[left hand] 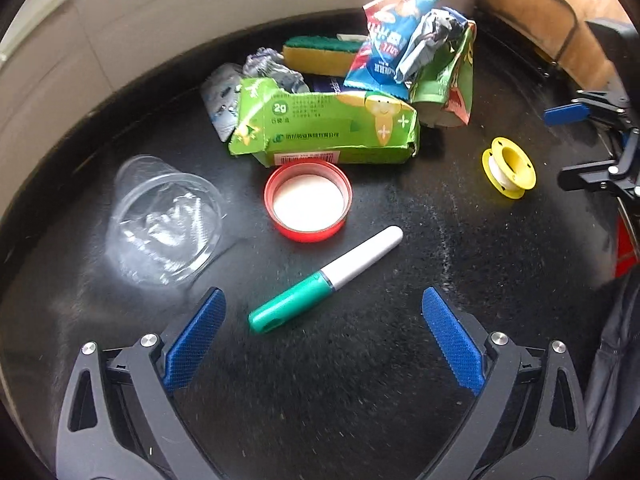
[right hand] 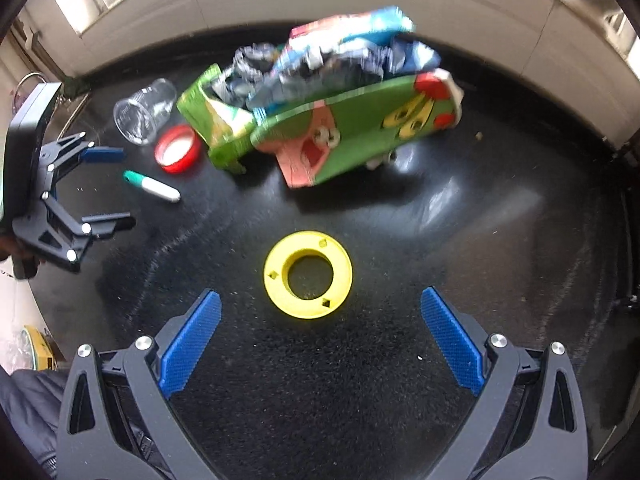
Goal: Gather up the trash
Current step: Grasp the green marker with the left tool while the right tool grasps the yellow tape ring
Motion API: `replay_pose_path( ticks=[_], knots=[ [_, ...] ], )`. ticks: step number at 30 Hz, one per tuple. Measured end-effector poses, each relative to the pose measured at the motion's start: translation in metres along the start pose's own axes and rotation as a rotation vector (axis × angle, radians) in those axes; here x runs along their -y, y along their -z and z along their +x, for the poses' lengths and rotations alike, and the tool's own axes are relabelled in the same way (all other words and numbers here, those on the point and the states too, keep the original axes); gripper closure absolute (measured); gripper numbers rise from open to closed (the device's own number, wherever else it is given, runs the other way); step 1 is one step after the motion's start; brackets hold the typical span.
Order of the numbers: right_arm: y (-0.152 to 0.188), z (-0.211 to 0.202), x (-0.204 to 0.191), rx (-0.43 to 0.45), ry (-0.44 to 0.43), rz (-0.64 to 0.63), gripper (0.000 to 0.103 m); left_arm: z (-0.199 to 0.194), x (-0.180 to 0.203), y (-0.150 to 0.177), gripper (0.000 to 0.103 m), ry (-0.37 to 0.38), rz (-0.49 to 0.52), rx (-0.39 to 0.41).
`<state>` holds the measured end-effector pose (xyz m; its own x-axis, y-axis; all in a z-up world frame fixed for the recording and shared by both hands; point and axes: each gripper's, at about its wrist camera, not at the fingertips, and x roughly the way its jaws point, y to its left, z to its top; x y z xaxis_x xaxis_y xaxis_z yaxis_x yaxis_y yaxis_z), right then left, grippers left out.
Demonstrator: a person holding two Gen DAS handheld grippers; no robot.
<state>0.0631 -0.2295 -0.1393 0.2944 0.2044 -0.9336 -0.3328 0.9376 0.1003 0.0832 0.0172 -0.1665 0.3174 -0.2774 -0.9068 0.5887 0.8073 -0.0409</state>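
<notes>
My left gripper (left hand: pixel 322 300) is open and empty above a green-capped white marker (left hand: pixel 324 280) lying between its fingers. Beyond it lie a red lid (left hand: pixel 308 200), a clear plastic cup (left hand: pixel 166 216) on its side and a torn green carton (left hand: pixel 328 128) in a pile of wrappers (left hand: pixel 384 56). My right gripper (right hand: pixel 320 300) is open and empty, with a yellow tape spool (right hand: pixel 308 274) just ahead between its fingers. The spool also shows in the left wrist view (left hand: pixel 509 168). The left gripper shows in the right wrist view (right hand: pixel 108 186), the right gripper in the left wrist view (left hand: pixel 572 144).
Everything lies on a black tabletop (left hand: pixel 360 380) bounded by a pale wall (left hand: pixel 160 8). A yellow-green sponge (left hand: pixel 320 52) lies behind the pile. A wooden chair (left hand: pixel 552 20) stands at the back right. In the right wrist view a green snack bag (right hand: pixel 360 128) fronts the pile.
</notes>
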Motion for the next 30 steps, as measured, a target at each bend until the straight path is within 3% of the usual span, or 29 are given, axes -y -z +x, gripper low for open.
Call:
replay_pose_path(
  ticks=[4, 9, 11, 14, 17, 20, 25, 30],
  knots=[
    [-0.002, 0.021, 0.003, -0.021, 0.005, -0.024, 0.006, 0.008, -0.001, -0.004, 0.007, 0.032, 0.012, 0.011],
    [-0.005, 0.051, 0.003, -0.048, 0.019, -0.041, 0.008, 0.02, 0.021, -0.005, 0.014, -0.039, 0.124, 0.049],
    [-0.006, 0.057, -0.002, -0.044, 0.055, -0.077, 0.01, 0.021, 0.025, -0.005, 0.019, -0.03, 0.103, 0.063],
    [-0.004, 0.056, -0.008, -0.017, 0.044, -0.119, 0.025, 0.018, 0.036, -0.001, 0.037, -0.036, 0.095, 0.081],
    [-0.005, 0.053, -0.012, 0.002, 0.039, -0.131, 0.048, 0.013, 0.056, 0.007, 0.056, -0.05, 0.083, 0.079],
    [-0.008, 0.053, -0.011, -0.005, 0.037, -0.132, 0.048, 0.009, 0.074, 0.013, 0.087, -0.087, 0.038, 0.069],
    [-0.013, 0.039, -0.016, 0.002, 0.026, -0.126, 0.048, 0.008, 0.077, 0.004, 0.09, -0.094, -0.14, 0.022],
    [-0.02, 0.001, -0.022, 0.058, 0.017, -0.109, 0.048, -0.023, 0.088, 0.001, 0.09, -0.134, -0.218, 0.042]
  ],
)
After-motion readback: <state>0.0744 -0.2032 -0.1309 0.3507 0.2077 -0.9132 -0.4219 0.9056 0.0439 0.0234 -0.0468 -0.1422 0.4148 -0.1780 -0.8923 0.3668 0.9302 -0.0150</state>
